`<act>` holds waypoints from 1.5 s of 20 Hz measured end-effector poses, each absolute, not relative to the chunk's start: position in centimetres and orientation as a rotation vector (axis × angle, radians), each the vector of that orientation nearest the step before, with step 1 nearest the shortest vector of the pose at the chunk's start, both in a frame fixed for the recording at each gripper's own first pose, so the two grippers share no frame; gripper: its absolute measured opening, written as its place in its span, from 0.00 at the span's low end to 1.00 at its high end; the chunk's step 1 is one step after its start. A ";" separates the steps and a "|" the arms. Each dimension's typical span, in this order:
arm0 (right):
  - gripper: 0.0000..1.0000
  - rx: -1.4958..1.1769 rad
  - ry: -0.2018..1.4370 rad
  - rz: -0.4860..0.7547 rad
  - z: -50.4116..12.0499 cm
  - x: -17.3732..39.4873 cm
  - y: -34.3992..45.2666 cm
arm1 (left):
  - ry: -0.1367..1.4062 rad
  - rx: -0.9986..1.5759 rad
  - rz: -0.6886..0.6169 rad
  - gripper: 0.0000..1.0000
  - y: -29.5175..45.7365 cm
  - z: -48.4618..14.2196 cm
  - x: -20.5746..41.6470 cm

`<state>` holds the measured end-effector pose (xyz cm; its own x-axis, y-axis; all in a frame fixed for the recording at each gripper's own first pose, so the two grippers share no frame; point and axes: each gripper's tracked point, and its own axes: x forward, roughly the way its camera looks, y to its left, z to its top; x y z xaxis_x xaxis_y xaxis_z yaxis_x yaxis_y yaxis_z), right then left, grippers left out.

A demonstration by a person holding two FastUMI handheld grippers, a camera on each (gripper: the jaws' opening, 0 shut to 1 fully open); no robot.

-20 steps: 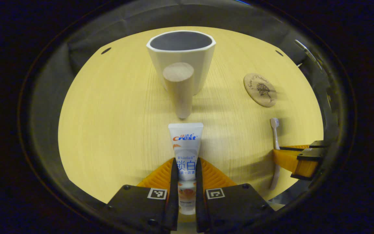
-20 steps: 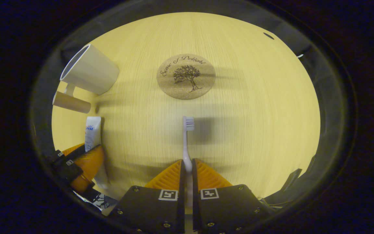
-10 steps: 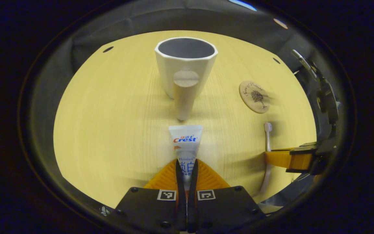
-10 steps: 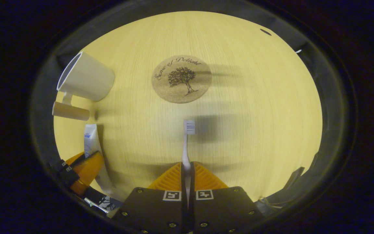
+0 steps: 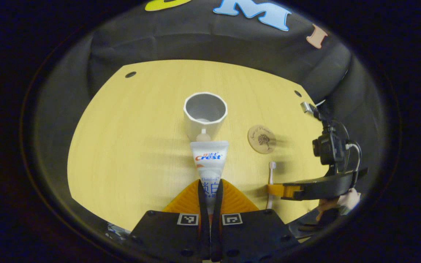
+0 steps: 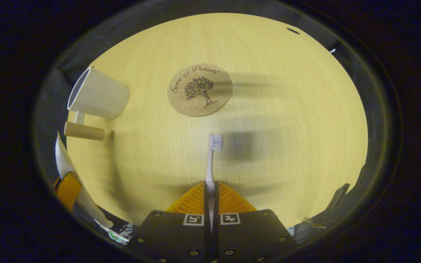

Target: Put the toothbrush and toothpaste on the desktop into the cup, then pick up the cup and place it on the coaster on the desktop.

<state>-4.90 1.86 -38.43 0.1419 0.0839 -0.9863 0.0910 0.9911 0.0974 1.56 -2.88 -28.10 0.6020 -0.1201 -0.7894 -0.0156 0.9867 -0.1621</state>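
Left gripper (image 5: 210, 190): fingers pressed on both sides of the toothpaste (image 5: 209, 162), tube pinched partway down its length w/ its flat crimped end pointing fwd toward the cup (image 5: 205, 115). Tube overlaps the cup's wooden handle (image 5: 203, 137) in the left gripper view, so it appears raised off the desk (image 5: 122, 146); exact height cannot be told.

Cup: white, faceted, upright on the desk, mouth open, wooden handle facing the left gripper. Taken as landmark for what follows.

Coaster (image 5: 262, 138): round, cork-coloured w/ a tree print, flat on the desk, to the right of the cup and apart from it. In the right gripper view the coaster (image 6: 199, 90) lies right of the cup (image 6: 99, 95), w/ bare desk (image 6: 287, 128) between.

Right gripper (image 6: 210, 190): fingers closed on the handle of the toothbrush (image 6: 211, 157), pinching it low down; bristle head points fwd, toward the coaster, short of it. From the left gripper view the right gripper (image 5: 280, 190) is seen side-on, right of the cup and nearer the camera than the coaster, w/ the toothbrush (image 5: 271, 175) held across it and a hand (image 5: 347, 200) behind the unit.

Left gripper also appears at the left rim of the right gripper view (image 6: 68, 188), below the cup's handle (image 6: 84, 130), carrying the toothpaste (image 6: 62, 159).
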 end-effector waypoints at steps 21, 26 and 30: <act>0.01 0.319 1.187 -0.024 -28.1 -0.3 1.2 | 0.561 -0.166 -0.161 0.08 4.8 -20.8 18.4; 0.02 0.363 1.116 -0.033 -24.7 0.9 0.8 | 0.458 -0.178 -0.154 0.08 4.6 -21.1 21.3; 0.02 0.390 1.088 -0.043 -23.0 1.5 0.1 | 0.406 -0.166 -0.150 0.09 4.7 -22.0 21.3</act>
